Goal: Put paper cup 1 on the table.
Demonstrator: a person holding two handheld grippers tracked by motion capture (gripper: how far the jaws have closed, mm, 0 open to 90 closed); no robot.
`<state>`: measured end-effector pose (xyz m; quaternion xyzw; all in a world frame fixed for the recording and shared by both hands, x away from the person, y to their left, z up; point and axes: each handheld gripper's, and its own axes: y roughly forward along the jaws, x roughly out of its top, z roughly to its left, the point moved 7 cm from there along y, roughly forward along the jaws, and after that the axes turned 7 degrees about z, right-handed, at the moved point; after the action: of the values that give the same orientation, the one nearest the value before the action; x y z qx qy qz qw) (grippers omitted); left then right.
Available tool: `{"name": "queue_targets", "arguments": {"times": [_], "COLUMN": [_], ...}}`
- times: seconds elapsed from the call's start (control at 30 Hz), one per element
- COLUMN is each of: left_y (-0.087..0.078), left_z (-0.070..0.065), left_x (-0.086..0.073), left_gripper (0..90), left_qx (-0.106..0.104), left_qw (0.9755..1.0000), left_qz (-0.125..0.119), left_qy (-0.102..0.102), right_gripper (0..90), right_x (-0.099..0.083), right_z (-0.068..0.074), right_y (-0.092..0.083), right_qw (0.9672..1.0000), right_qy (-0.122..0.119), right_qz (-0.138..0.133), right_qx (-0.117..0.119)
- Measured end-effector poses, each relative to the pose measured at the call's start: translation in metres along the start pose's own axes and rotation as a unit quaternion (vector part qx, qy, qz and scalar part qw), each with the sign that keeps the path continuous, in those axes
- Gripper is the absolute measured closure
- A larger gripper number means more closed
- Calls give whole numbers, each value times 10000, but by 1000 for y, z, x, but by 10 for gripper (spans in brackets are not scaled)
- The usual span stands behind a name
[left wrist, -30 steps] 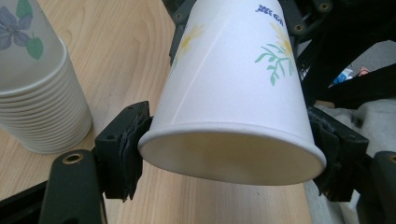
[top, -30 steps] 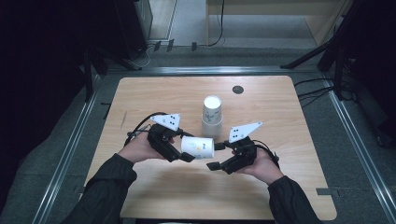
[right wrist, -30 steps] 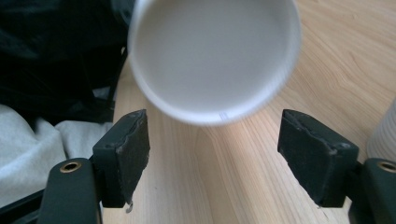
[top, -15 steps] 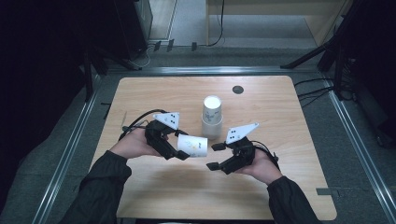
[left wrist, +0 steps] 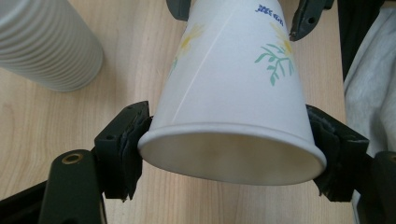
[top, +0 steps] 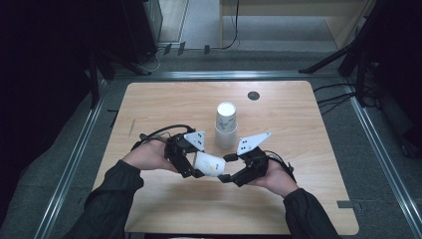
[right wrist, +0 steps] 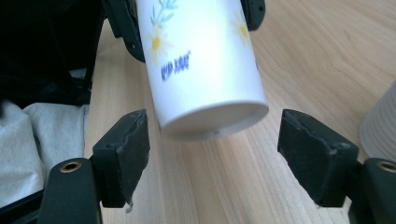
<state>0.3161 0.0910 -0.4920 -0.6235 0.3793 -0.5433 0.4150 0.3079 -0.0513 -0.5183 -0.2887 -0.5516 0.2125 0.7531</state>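
Near six o'clock on the table point(top: 149, 99) we see the left gripper point(top: 191, 169) pinching a cup point(top: 209, 164) lying sideways, the right gripper point(top: 226, 168) at its three o'clock. From the left gripper view, both jaws press the cup's rim; a stack point(left wrist: 46, 44) stands at ten o'clock. From the right gripper view, jaws spread, clear of the cup's base.

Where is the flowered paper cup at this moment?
High view: the flowered cup lies sideways near the table's middle, clamped in the left gripper, just before the upright cup stack.
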Motion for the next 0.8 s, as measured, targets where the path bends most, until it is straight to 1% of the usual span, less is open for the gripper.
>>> {"name": "queue_targets", "arguments": {"times": [0.03, 0.1, 0.13, 0.17, 0.2, 0.3, 0.47, 0.5, 0.57, 0.63, 0.67, 0.7, 0.73, 0.8], "left_y": [2, 4, 5, 7, 8, 10, 12, 12, 13, 13, 12, 12, 12, 10], "left_z": [0, 0, 0, 0, -1, -3, -6, -6, -6, -6, -6, -6, -6, -6], "left_x": [1, 1, 0, 0, 0, 3, 5, 5, 5, 5, 5, 5, 5, 5], "left_gripper": [239, 239, 239, 239, 239, 239, 239, 239, 239, 239, 239, 239, 239, 229], "left_qx": [-121, -145, -149, -164, -185, -206, -204, -202, -200, -188, -145, -145, -114, -131], "left_qw": [9999, 9999, 9998, 9997, 9996, 9995, 9994, 9993, 9992, 9992, 9993, 9993, 9993, 9994], "left_qz": [51, 81, 151, 175, 222, 251, 276, 287, 313, 309, 259, 259, 219, 161], "left_qy": [-1, -29, -18, -59, -35, 47, 107, 113, 136, 161, 240, 240, 293, 263], "right_gripper": [259, 259, 258, 258, 258, 259, 271, 301, 327, 330, 343, 343, 351, 351], "right_x": [0, 0, 0, 0, 0, 2, 3, 4, 3, 3, 3, 3, 4, 4], "right_z": [0, 0, 1, 2, 3, 5, 8, 9, 10, 10, 10, 10, 11, 11], "right_y": [4, 7, 9, 12, 14, 21, 24, 24, 25, 25, 25, 25, 24, 23], "right_qw": [10000, 9999, 9999, 9998, 9997, 9995, 9995, 9994, 9993, 9993, 9991, 9991, 9990, 9991], "right_qy": [-16, -18, -61, -71, -116, -181, -190, -216, -235, -248, -308, -308, -349, -329], "right_qz": [65, 92, 122, 165, 190, 237, 252, 250, 279, 285, 287, 287, 293, 269], "right_qx": [-36, -41, -54, -39, -38, -53, 12, 52, 90, 82, 36, 36, 15, 25]}}
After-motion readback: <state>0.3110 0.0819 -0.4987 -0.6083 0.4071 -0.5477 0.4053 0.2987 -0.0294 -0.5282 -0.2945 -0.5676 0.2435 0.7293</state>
